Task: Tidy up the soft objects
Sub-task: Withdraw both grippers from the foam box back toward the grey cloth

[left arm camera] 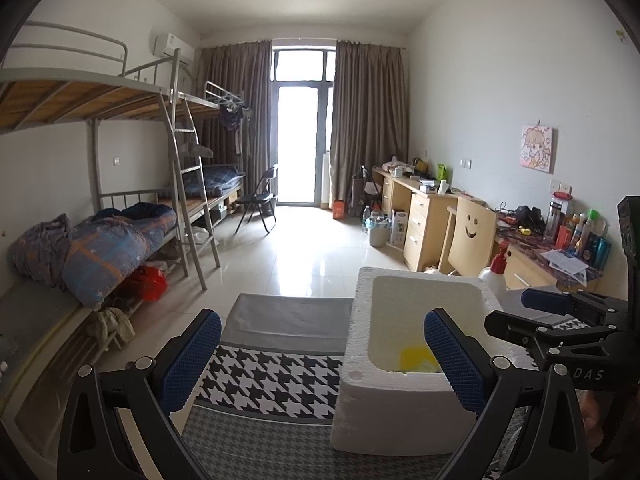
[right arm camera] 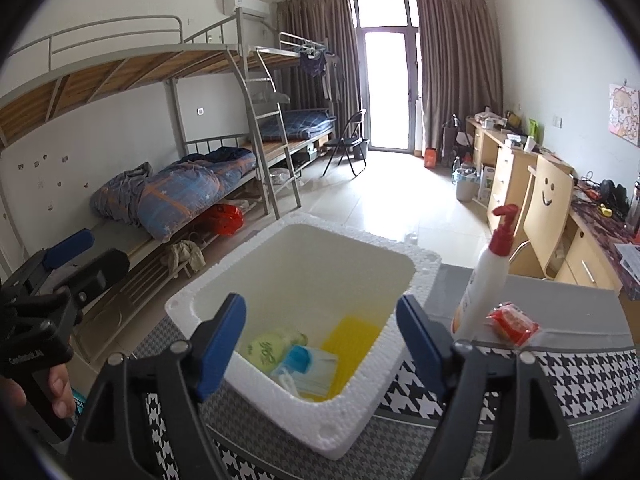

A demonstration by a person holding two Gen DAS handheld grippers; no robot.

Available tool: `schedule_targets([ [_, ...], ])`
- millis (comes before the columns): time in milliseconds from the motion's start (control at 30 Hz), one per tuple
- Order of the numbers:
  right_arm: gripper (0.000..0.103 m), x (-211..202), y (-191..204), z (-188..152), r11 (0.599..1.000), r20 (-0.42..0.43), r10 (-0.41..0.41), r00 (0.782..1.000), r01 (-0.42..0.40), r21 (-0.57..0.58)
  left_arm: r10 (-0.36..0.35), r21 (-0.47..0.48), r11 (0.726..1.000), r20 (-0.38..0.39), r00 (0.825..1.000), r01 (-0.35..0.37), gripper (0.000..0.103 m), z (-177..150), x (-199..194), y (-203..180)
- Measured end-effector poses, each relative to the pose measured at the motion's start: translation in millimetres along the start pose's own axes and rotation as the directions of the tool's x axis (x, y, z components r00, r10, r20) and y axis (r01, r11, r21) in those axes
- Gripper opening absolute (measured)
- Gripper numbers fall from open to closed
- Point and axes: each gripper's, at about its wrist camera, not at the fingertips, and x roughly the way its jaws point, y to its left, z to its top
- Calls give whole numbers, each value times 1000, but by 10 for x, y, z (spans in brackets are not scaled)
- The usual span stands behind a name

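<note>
Hovering over a houndstooth-covered counter [right arm camera: 580,384], both tools are in shot, and the big feature is the white foam box [right arm camera: 320,428] sitting on the cloth with its mouth wide open. Inside it, against the near wall, lie a pale green ball [right arm camera: 266,350], a blue face mask [right arm camera: 316,368] touching the ball, and a flat yellow sheet [right arm camera: 352,338] along the bottom. Those soft pieces look home already, I'd say.

Right gripper [right arm camera: 322,344] hangs just above the near rim, tilted down into the box, jaws spread wide with nothing between them; the mask and ball lie below, apart from the pads. Left gripper [left arm camera: 322,354] sits to the box's left side, also wide open and empty, its right finger [left arm camera: 454,364] in front of the box's near wall.

Still outside: a white pump bottle with a red top [right arm camera: 486,276] standing upright just beside the box's right wall, and nearer us a small red wrapped packet [right arm camera: 512,324] lying on the cloth close to the bottle's base. My read is the packet is the next soft candidate, the bottle not.

To do it well: lift the right gripper clear of the rim first, swing right, come down on the packet from above with the jaws straddling its short side, and keep wide of the bottle, which looks tippy. Squeeze gently; the wrapper may slip or crumple.
</note>
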Motion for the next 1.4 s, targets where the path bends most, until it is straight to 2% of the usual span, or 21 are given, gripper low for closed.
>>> schedule_targets([
  [533, 82, -399, -77, -92, 1000, 66, -15, 998, 15, 10, -31, 27, 999, 21, 999, 31, 102, 19, -218, -228],
  [667, 96, -506, -107, -136, 999, 96, -28, 995, 27, 17, -39, 28, 999, 25, 999, 38, 102, 8, -267, -275],
  [1133, 97, -718, -223, -232, 998, 129, -42, 991, 37, 41, -64, 40, 997, 26, 998, 63, 102, -67, -406, -407],
  [1400, 97, -884, -286, -329, 997, 151, -60, 987, 53, 48, -102, 45, 994, 40, 994, 100, 102, -71, -516, -507],
])
